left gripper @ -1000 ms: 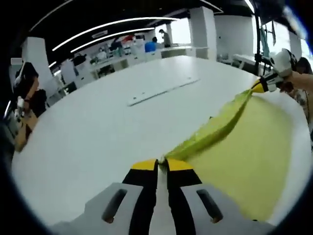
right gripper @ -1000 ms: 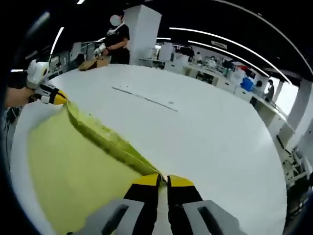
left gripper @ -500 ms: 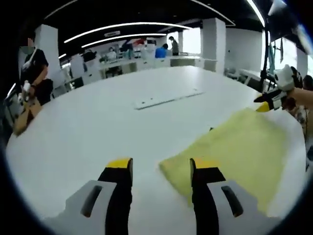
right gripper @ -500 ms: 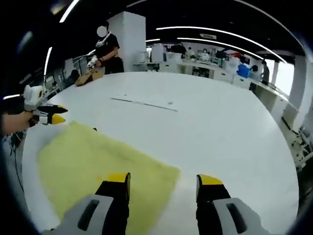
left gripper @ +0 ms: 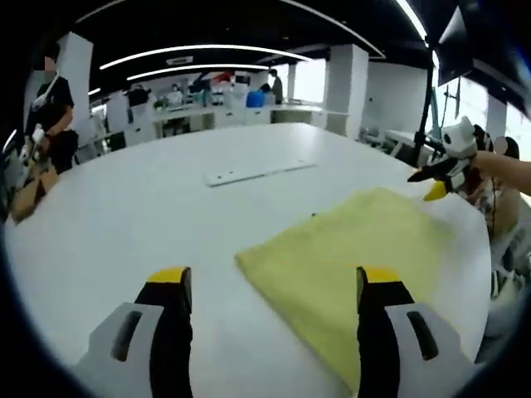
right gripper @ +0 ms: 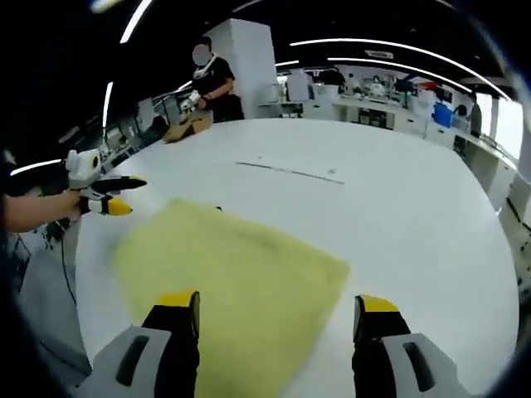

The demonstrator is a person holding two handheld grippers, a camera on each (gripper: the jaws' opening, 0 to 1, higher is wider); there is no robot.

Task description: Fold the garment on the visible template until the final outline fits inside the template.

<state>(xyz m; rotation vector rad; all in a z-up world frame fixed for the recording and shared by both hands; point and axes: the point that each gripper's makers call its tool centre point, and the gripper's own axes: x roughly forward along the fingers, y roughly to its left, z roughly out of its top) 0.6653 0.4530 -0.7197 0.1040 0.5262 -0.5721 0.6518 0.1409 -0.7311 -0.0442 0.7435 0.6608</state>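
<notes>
garment: one yellow garment (left gripper: 357,253) lies flat on the white table (left gripper: 149,215), folded to a rough rectangle; in the right gripper view the same cloth (right gripper: 232,282) spreads just ahead of the jaws, one corner pointing toward the table's middle.
why it lies so: it looks laid down and let go so the fold can settle; neither gripper touches it.
left gripper: the left gripper (left gripper: 267,282) has its jaws wide apart, holding nothing, a cloth corner in view between them; it shows again in the right gripper view (right gripper: 116,195) beside the cloth's far edge, jaws apart there too.
right gripper: the right gripper (right gripper: 278,305) is spread wide and empty above the near edge of the cloth; in the left gripper view (left gripper: 431,182) it hangs off the far corner, tips parted, held by a hand (left gripper: 489,170).
why held so: both look drawn back to opposite ends of the cloth, probably to check the outline or choose the next grip.
template: no outline can be told on the table; only a small dark mark (right gripper: 219,208) peeks at the cloth's edge, so the fit cannot be judged.
strip: one long pale strip (left gripper: 259,171) lies on the table well apart from the cloth.
counts: one garment, two grippers, one strip, one table.
bystander: a person (right gripper: 216,83) stands at the far rim of the table.
</notes>
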